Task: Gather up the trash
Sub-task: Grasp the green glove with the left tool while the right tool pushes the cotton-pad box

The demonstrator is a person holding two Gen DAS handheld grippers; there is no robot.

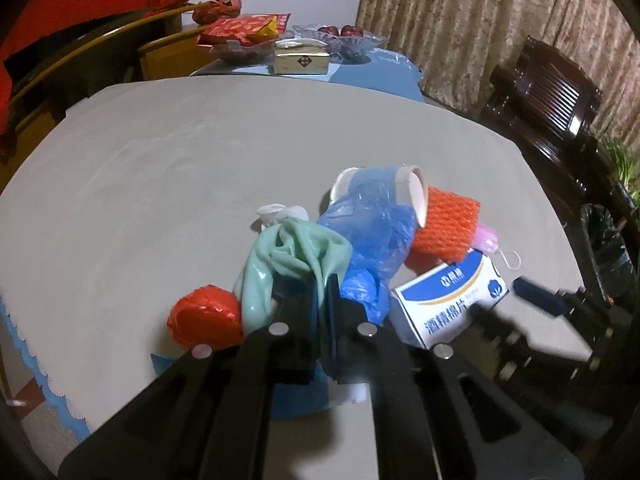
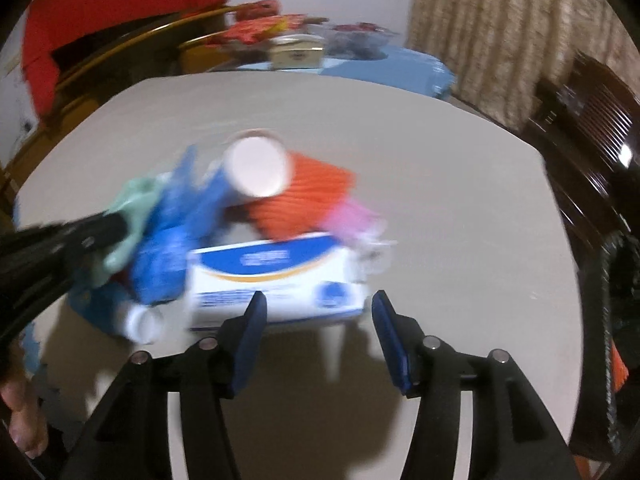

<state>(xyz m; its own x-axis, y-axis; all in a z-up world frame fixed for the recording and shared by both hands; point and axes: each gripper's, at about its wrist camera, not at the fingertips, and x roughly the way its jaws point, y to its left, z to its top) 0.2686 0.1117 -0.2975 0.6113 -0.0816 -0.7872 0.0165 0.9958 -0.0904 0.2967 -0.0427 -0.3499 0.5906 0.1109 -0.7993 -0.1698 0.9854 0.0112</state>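
Observation:
A heap of trash lies on the grey table (image 1: 160,168). In it are a mint green glove (image 1: 292,252), a blue plastic bag (image 1: 372,224), a paper cup (image 1: 412,192), an orange foam net (image 1: 448,224), a red foil ball (image 1: 204,316) and a white and blue box (image 1: 448,300). My left gripper (image 1: 322,292) is shut on the green glove. My right gripper (image 2: 318,304) is open, its fingers just in front of the box (image 2: 276,280). The right wrist view is blurred.
At the table's far end stand a gold box (image 1: 302,58), red packets (image 1: 244,28) and glass bowls (image 1: 340,40). A dark wooden chair (image 1: 552,100) stands at the right, with a black bag (image 1: 604,248) below it. A wooden chair (image 1: 80,64) is at the far left.

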